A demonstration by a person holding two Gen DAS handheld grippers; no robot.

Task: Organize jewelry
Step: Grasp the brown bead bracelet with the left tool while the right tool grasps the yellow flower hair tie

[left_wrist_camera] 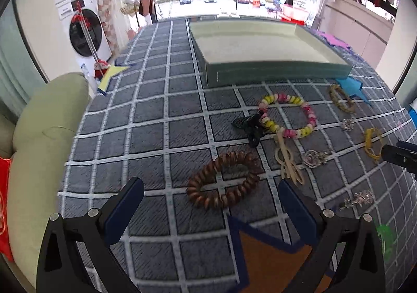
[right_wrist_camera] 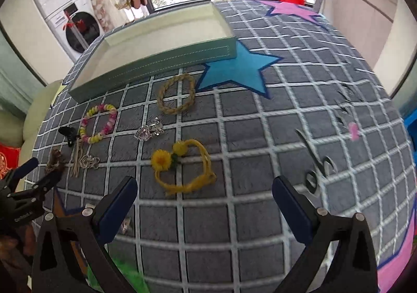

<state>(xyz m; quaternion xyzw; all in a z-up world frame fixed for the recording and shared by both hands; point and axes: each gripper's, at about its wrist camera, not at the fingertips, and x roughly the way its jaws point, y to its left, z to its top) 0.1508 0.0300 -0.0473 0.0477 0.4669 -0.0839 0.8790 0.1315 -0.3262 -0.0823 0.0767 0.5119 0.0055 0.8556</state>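
Left gripper (left_wrist_camera: 211,201) released, jaws wide, hovering over brown coiled spiral bracelet (left_wrist_camera: 224,183) on grey grid-pattern tabletop (left_wrist_camera: 161,120). Right gripper (right_wrist_camera: 204,197) released too, above yellow cord bracelet with pompom flowers (right_wrist_camera: 182,167). Pale green shallow rectangular tray (right_wrist_camera: 156,58) sits behind, pink-yellow beaded bracelet (left_wrist_camera: 289,115) near it.

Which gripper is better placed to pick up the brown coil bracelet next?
Left. The brown coil bracelet lies just ahead of the open left gripper, between its fingers. The right gripper faces the yellow bracelet instead.
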